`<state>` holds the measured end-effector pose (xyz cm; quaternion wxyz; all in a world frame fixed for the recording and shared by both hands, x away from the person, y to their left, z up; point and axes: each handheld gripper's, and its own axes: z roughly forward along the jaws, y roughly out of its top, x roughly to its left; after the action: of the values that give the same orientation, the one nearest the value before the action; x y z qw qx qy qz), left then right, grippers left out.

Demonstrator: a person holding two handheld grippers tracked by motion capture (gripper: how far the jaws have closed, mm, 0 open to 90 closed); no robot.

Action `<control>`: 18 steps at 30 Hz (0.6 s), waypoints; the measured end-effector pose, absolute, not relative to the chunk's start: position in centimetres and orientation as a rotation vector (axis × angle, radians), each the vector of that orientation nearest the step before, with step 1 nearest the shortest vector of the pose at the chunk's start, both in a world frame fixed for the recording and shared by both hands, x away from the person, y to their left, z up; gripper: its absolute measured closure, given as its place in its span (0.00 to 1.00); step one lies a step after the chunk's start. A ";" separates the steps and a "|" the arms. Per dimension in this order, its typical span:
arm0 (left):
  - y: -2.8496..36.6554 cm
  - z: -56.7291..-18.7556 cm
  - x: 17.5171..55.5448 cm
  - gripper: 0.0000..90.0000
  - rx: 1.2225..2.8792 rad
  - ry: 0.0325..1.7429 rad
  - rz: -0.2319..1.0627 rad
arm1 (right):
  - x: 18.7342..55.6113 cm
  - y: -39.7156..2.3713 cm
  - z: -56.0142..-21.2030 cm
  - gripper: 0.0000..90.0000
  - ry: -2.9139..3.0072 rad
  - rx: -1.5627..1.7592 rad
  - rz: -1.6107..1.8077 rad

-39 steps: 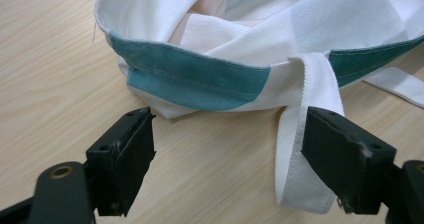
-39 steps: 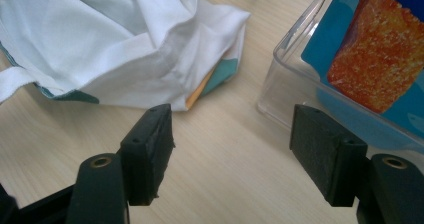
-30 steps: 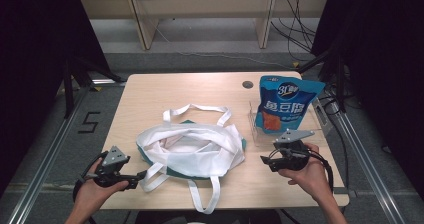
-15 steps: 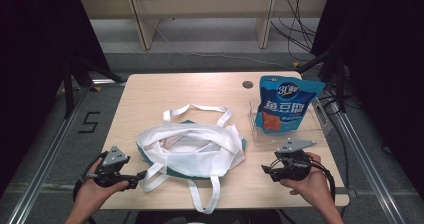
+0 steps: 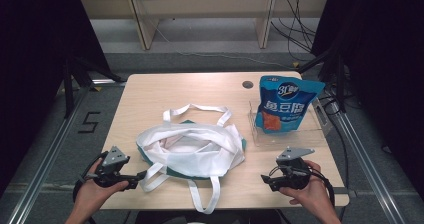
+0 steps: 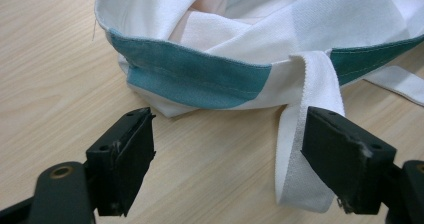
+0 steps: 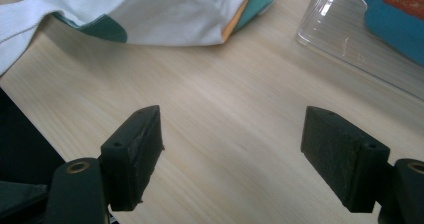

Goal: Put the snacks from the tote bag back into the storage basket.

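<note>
A white tote bag (image 5: 192, 149) with teal trim lies crumpled at the table's middle, its straps spread out. My left gripper (image 5: 136, 179) rests at the near left edge, pointing at the bag. Its jaws stand open (image 6: 227, 169) over bare wood, and a white strap (image 6: 305, 134) runs beside the right-hand jaw without being pinched. My right gripper (image 5: 265, 180) is at the near right, open (image 7: 232, 159), its jaws having just been opening with only tabletop between them. A blue snack pouch (image 5: 287, 104) stands in a clear tray (image 5: 320, 131).
The bag's corner (image 7: 150, 9) and the clear tray (image 7: 360, 39) lie beyond the right jaws. A cable hole (image 5: 247, 84) sits near the table's far edge. Bare wood spans the far left of the table (image 5: 150, 94). Shelving and cables stand behind.
My right gripper has drawn back toward the near edge of the table and sunk a little. The left gripper and the bag have stayed put.
</note>
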<state>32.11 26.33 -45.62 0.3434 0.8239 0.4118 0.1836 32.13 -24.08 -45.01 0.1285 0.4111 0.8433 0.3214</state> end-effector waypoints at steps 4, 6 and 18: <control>26.3 -45.7 32.1 0.22 2.133 1.089 0.474 | 31.7 -24.0 -45.1 0.27 2.479 1.177 0.910; 26.3 -45.7 32.2 0.22 2.136 1.088 0.471 | 31.7 -23.9 -45.2 0.26 2.484 1.173 0.894; 26.3 -45.7 32.2 0.22 2.135 1.088 0.472 | 31.8 -23.6 -45.3 0.26 2.504 1.174 0.863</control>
<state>32.16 26.28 -45.72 0.3425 0.8214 0.4184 0.1816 31.79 -23.63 -45.26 0.1219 0.4021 0.8579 0.2956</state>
